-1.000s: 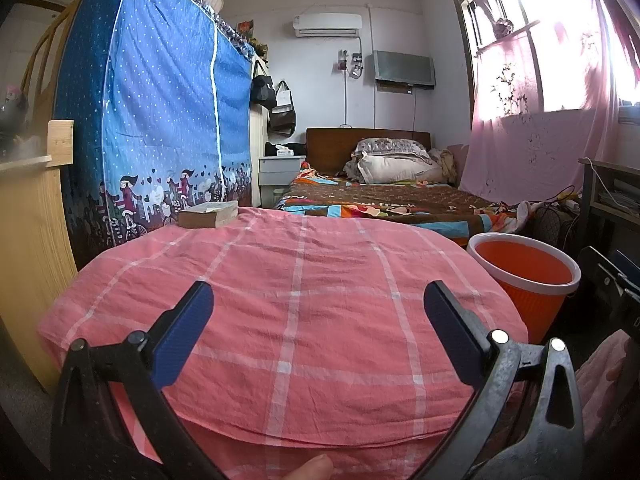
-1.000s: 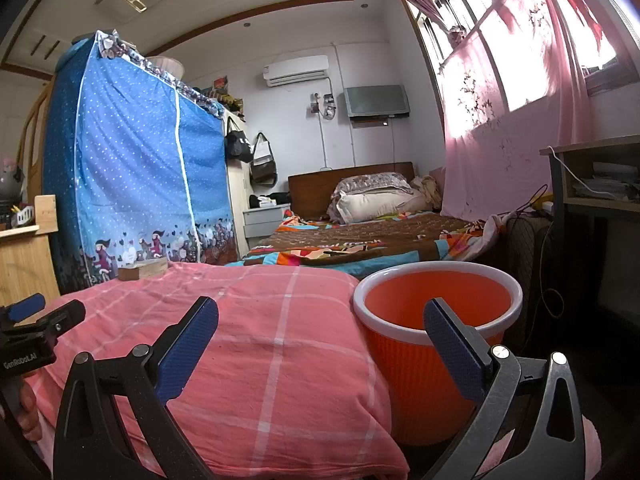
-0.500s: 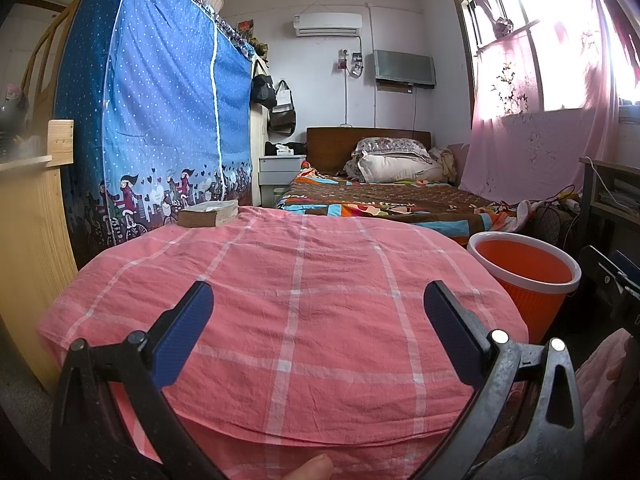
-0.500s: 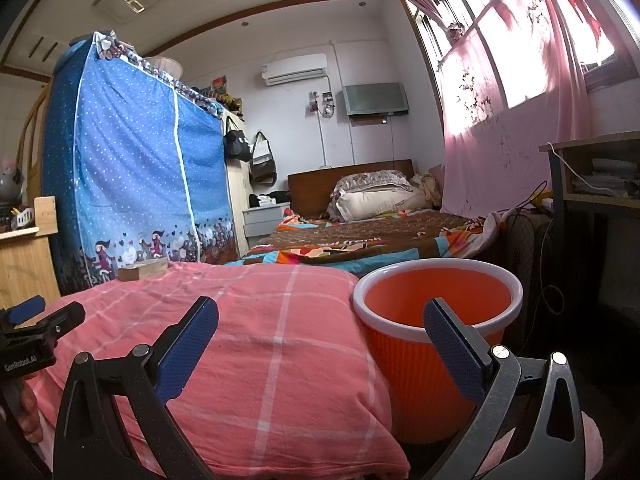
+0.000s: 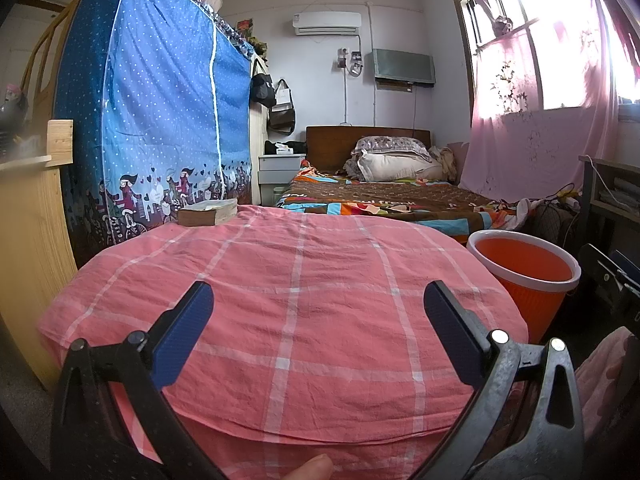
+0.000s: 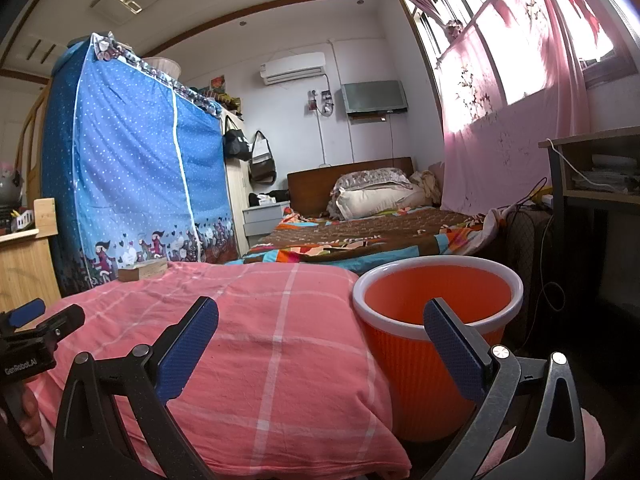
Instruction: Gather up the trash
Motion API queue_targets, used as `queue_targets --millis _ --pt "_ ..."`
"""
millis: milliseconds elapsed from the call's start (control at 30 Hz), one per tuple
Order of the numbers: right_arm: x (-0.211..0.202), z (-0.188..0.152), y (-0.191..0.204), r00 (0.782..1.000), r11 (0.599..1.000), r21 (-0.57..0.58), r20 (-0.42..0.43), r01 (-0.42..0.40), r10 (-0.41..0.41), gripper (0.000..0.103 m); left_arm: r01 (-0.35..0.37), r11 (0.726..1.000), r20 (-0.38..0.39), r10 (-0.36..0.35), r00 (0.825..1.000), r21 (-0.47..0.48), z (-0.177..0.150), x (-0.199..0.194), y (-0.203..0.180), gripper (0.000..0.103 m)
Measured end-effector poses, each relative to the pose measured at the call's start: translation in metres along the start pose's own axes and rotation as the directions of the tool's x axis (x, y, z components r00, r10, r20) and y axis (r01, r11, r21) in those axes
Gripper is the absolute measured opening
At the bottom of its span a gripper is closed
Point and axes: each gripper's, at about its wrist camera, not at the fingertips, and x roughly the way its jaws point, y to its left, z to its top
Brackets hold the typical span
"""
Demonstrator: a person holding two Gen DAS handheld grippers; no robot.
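Left gripper (image 5: 318,312) held low over pink plaid cloth (image 5: 296,304) covering the tabletop, jaws spread wide, nothing between them. Right gripper (image 6: 320,326) likewise wide apart and empty, aimed at the cloth's right edge, right blue pad overlapping orange bin (image 6: 438,292) in view. Bin standing on the floor just beside the tabletop's right side, white rim, looks empty inside. Small brown box (image 5: 208,212) lying at far left corner of cloth. No trash visible on cloth. Blue wardrobe cover (image 5: 160,120) left, bed (image 5: 384,196) behind
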Motion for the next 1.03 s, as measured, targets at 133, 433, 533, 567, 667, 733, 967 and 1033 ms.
queue_targets --millis 133,433,533,567,667,733,967,1033 --pt "-0.001 0.000 0.001 1.000 1.000 0.002 -0.002 0.001 -0.001 0.103 0.001 1.000 -0.001 -0.001 1.000 0.001 -0.001 -0.001 0.000 0.103" --pt "-0.001 0.001 0.002 1.000 1.000 0.004 -0.004 0.002 -0.002 0.103 0.000 1.000 -0.012 0.000 1.000 -0.002 -0.002 0.001 0.003 0.103" --pt "-0.003 -0.001 0.005 1.000 1.000 0.007 -0.007 0.004 -0.004 0.103 0.000 1.000 -0.006 0.000 1.000 -0.002 -0.001 0.002 0.003 0.103" --pt "-0.004 -0.001 0.007 1.000 1.000 0.008 -0.009 0.005 -0.005 0.103 0.001 1.000 -0.006 -0.001 1.000 0.000 -0.001 0.003 0.003 0.103" --pt "-0.006 -0.003 0.012 1.000 1.000 0.008 -0.013 0.006 -0.006 0.103 0.007 1.000 -0.010 -0.007 1.000 0.007 -0.001 0.004 0.004 0.103" --pt "-0.005 -0.003 0.015 1.000 1.000 0.008 -0.016 0.007 -0.007 0.103 0.006 1.000 -0.013 -0.006 1.000 0.011 -0.001 0.005 0.004 0.103" --pt "-0.011 -0.006 0.033 1.000 1.000 0.008 -0.025 0.011 -0.011 0.103 0.004 1.000 -0.017 -0.004 1.000 0.017 -0.001 0.006 0.004 0.103" --pt "-0.011 -0.006 0.032 1.000 1.000 0.009 -0.026 0.011 -0.011 0.103 0.005 1.000 -0.018 -0.005 1.000 0.016 -0.001 0.007 0.005 0.103"
